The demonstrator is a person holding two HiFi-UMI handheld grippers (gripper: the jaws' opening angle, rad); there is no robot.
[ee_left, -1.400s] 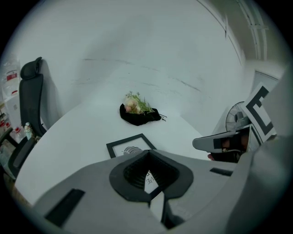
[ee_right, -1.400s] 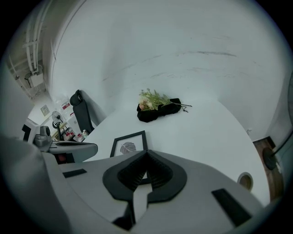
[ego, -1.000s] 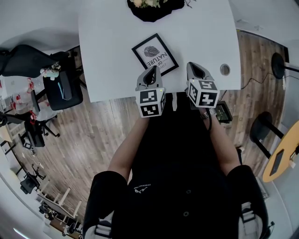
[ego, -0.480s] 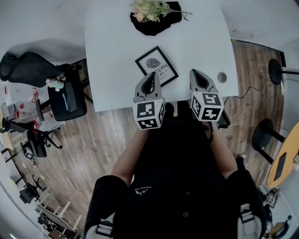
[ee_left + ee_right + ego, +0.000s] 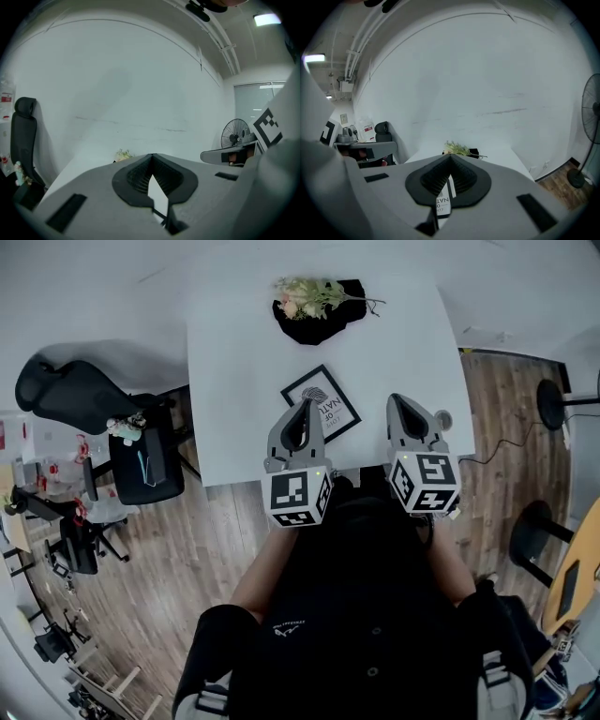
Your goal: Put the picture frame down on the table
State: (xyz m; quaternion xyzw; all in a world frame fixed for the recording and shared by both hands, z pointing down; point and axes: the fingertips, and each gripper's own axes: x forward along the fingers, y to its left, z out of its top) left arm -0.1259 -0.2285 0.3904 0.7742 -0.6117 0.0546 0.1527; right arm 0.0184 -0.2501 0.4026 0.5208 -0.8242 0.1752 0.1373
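Note:
The black picture frame [image 5: 322,403] with a leaf print lies flat on the white table [image 5: 244,381], near its front edge. My left gripper [image 5: 304,404] hovers above the frame's left corner, jaws shut and holding nothing. To the frame's right, my right gripper [image 5: 399,399] is over the table's front edge, also shut and empty. In the right gripper view the frame's print [image 5: 444,199] shows through the gap behind the shut tips of the right gripper [image 5: 450,158]. Only bare table shows below the left gripper [image 5: 151,157] in its own view.
A bunch of flowers [image 5: 314,294] lies on a black cloth at the table's far side. A cable hole [image 5: 442,418] sits by the right gripper. A black office chair [image 5: 70,395] stands at left, stool bases [image 5: 553,381] at right. A fan [image 5: 236,133] stands by the wall.
The head view has pulled back from the table, so the table looks smaller. Both grippers have come up closer to the camera. The frame stays flat where it lay.

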